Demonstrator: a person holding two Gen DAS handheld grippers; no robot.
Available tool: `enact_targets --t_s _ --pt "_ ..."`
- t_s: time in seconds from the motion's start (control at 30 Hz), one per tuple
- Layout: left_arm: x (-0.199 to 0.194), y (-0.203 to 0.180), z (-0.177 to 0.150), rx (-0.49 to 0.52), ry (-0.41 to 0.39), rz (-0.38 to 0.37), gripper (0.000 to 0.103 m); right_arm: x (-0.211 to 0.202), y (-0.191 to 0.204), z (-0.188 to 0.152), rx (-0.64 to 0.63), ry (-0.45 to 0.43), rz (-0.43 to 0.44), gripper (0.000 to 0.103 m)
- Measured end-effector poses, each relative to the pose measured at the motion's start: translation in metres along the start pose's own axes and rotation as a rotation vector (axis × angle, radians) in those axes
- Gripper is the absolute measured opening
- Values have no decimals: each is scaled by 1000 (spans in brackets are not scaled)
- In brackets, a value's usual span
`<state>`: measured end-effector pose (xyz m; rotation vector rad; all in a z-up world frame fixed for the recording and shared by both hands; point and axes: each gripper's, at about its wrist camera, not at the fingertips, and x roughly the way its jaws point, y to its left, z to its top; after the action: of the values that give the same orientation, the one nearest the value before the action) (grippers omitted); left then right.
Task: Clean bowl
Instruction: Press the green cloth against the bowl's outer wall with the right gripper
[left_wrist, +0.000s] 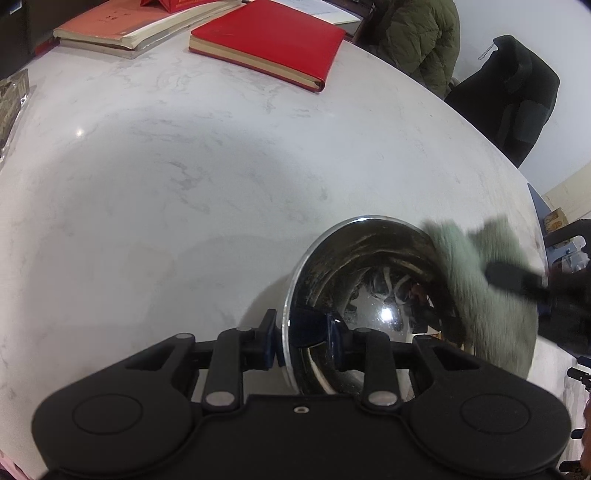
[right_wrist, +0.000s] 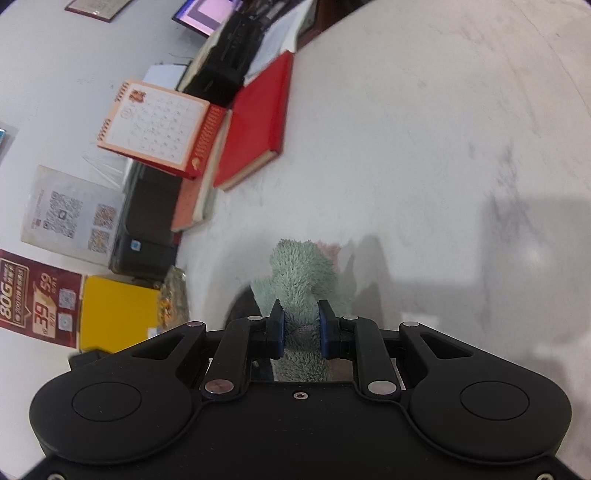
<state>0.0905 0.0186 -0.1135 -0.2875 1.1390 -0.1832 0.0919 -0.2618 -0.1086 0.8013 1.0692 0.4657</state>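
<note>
A shiny steel bowl (left_wrist: 369, 295) stands tipped on the white marble table (left_wrist: 184, 184), its inside facing me. My left gripper (left_wrist: 301, 334) is shut on the bowl's near rim, one pad outside and one inside. A fluffy pale-green cloth (left_wrist: 480, 280) is draped over the bowl's right rim, blurred. The right gripper (left_wrist: 517, 278) enters from the right with that cloth. In the right wrist view my right gripper (right_wrist: 302, 328) is shut on the green cloth (right_wrist: 299, 277), which bunches up ahead of the pads. A dark sliver of the bowl (right_wrist: 242, 306) shows beside it.
A red notebook (left_wrist: 269, 40) and a stack of books (left_wrist: 140, 22) lie at the table's far side, with a desk calendar (right_wrist: 155, 125) among them. A black chair (left_wrist: 517, 96) and a person in a green jacket (left_wrist: 417, 37) are beyond the edge. A yellow box (right_wrist: 118, 314) stands left.
</note>
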Motion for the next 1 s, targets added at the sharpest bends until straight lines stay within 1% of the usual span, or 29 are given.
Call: enact_targets --t_s 0.1,0.23,0.33,0.4,0.57,0.7,0.77,0.83,1.0 --pt "0 -1 0 -1 -3 5 28 9 6 8 -23 11 -5 17" --pt "-1 -1 -2 -12 -13 6 28 6 10 3 -36 12 -10 17" --pt "0 0 -2 -13 -14 4 28 -6 9 2 -34 -10 -21 17" --pt "1 0 -2 -11 -14 2 28 -12 10 8 -37 -28 -27 17" --pt "0 2 -2 -3 -15 -2 27 -9 17 21 -64 -62 -53 17" --pt "-1 2 -4 0 -20 -2 27 4 19 16 -72 -30 -70 17" --pt "-1 2 -5 -2 -24 -4 27 5 18 10 -70 -22 -70 17" --pt "-2 2 -5 -2 -25 -4 27 4 17 6 -65 -18 -69 20" --pt "-2 1 -5 -3 -28 -2 28 3 16 6 -63 -9 -73 20"
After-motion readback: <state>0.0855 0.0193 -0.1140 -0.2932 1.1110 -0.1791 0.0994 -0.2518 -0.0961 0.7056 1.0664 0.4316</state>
